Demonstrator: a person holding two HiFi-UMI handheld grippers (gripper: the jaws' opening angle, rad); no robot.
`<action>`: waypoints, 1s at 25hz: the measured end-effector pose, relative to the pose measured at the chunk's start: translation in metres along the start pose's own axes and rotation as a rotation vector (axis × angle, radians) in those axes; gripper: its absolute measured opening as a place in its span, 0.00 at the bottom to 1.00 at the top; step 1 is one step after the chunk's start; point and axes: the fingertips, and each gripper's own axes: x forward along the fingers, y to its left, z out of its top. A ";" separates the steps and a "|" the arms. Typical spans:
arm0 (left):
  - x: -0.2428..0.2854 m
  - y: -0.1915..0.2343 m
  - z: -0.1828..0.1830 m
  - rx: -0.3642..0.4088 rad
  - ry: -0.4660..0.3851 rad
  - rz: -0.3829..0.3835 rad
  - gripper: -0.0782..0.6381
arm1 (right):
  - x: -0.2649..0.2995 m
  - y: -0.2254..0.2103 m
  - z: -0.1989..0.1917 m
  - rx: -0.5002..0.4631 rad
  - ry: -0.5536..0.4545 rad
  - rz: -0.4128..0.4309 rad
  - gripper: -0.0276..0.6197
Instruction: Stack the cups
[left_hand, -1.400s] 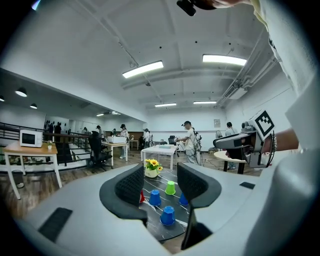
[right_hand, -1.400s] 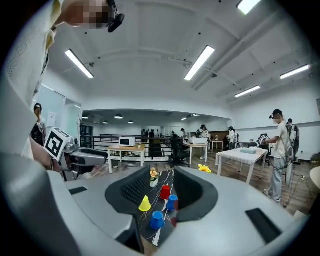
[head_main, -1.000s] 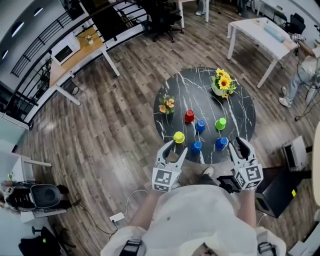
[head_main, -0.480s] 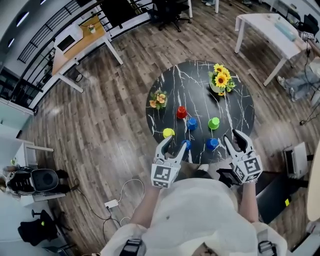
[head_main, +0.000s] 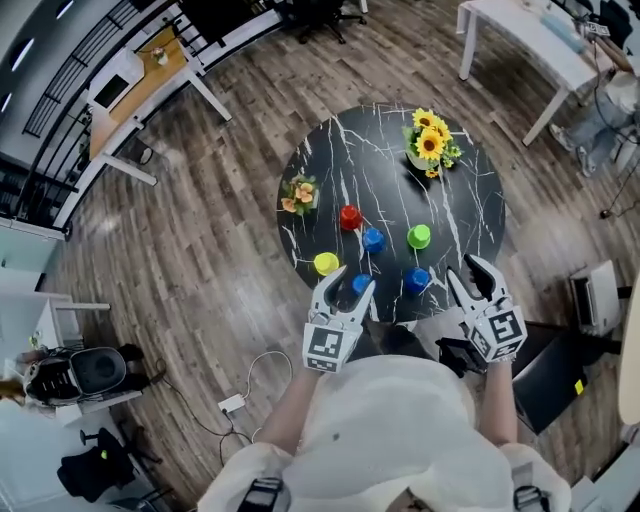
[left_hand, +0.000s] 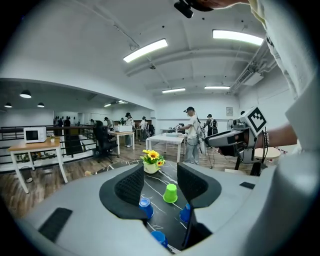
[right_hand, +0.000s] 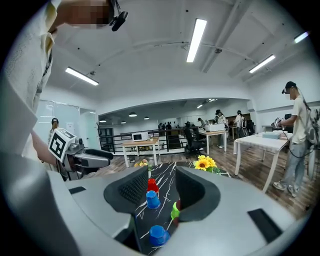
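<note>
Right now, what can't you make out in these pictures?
Head view: the blue cup nearest the left gripper is half hidden by its jaws.
Right gripper view: the green cup is partly behind a jaw.
Left gripper view: the yellow cup does not show, likely behind a jaw.

Round black marbled desk (head_main: 385, 165) on a wood floor (head_main: 230, 170). On it, all apart: red cup (head_main: 349, 217), yellow cup (head_main: 325, 264), green cup (head_main: 419, 237), middle blue cup (head_main: 373, 239), near-edge blue cups (head_main: 416, 281). Sunflower pot (head_main: 425, 147) at the far side, smaller flower pot (head_main: 299, 193) at the left edge.
</note>
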 end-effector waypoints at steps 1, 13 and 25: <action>0.005 0.000 -0.002 0.003 0.005 -0.011 0.42 | 0.001 -0.003 -0.002 0.011 0.003 -0.005 0.33; 0.049 0.028 -0.048 0.018 0.087 -0.147 0.42 | 0.051 -0.006 -0.056 0.064 0.124 -0.059 0.33; 0.068 0.026 -0.146 0.021 0.260 -0.286 0.42 | 0.089 0.004 -0.160 0.127 0.321 -0.084 0.34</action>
